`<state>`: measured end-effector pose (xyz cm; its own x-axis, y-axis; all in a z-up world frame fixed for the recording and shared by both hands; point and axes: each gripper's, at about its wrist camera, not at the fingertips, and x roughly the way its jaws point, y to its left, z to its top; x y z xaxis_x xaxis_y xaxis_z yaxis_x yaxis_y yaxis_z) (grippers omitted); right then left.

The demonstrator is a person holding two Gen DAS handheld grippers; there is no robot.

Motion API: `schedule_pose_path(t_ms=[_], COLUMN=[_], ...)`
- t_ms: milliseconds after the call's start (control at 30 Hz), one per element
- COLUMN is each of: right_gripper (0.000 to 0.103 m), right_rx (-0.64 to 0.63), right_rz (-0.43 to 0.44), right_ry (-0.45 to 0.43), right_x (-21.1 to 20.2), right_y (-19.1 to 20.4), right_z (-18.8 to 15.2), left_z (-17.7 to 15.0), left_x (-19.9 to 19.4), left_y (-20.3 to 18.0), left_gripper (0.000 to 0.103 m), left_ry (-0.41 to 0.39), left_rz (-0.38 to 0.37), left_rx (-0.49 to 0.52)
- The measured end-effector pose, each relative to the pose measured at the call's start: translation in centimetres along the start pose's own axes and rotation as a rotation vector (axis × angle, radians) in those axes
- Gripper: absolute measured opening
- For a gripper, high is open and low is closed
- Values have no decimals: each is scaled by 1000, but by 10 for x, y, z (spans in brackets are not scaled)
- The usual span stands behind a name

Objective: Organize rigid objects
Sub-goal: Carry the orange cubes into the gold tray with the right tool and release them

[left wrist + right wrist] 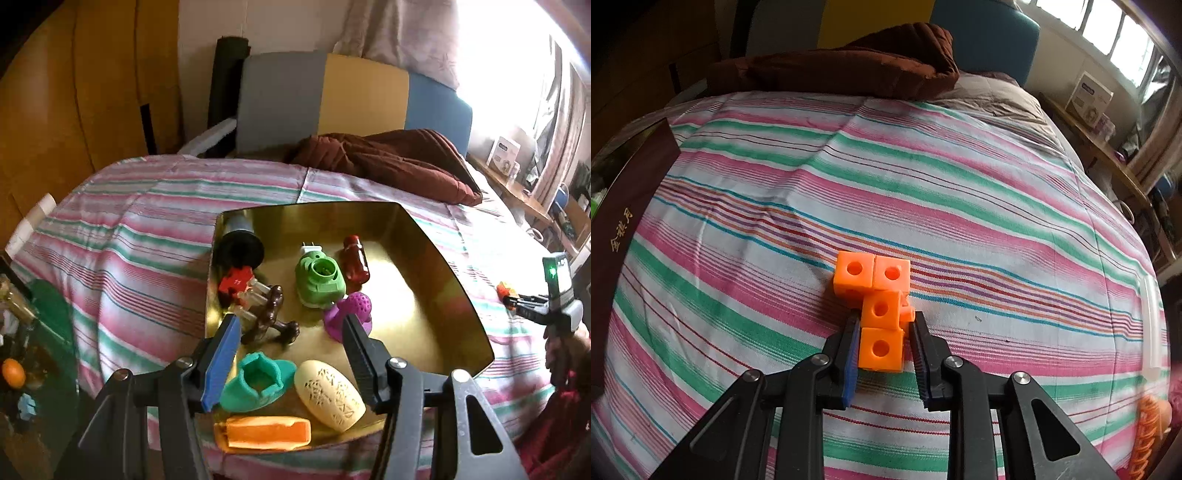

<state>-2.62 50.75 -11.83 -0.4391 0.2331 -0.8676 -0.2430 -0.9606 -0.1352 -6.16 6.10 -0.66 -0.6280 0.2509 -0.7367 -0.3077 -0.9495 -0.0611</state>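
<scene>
Most items already lay in the gold tray (424, 236). The right claw (884, 332) gripped the orange cube piece (879, 314) on the bed (960, 206). The left claw (291, 328) hung open and empty.

Home bedroom: striped bedspread (923, 192), curtained window (554, 122).

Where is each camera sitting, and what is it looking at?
Left wrist: sits on the left gripper, jaws open, looking down at the gold tray of toys; a hand shows at right.
Right wrist: sits on the right gripper, jaws shut on the orange cube piece.
Both share the striped bedspread and brown blanket.
</scene>
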Motion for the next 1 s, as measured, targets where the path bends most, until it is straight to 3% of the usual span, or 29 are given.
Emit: schedule_pose_path(t_ms=[333,767,1000], right_gripper=[23,23,23], right_rx=[14,129,129], right_rz=[-140,1,69], right_ry=[72,96,-17], right_x=[-8,-34,-76], right_y=[25,48,72], right_z=[4,-17,-12], left_z=[-13,-25,-26], left_x=[-13,-12,-10], left_y=[5,13,15], left_gripper=[57,58,58], left_ry=[-33,-15,-12], left_rz=[-3,-8,-9], left_rx=[7,-16,-21])
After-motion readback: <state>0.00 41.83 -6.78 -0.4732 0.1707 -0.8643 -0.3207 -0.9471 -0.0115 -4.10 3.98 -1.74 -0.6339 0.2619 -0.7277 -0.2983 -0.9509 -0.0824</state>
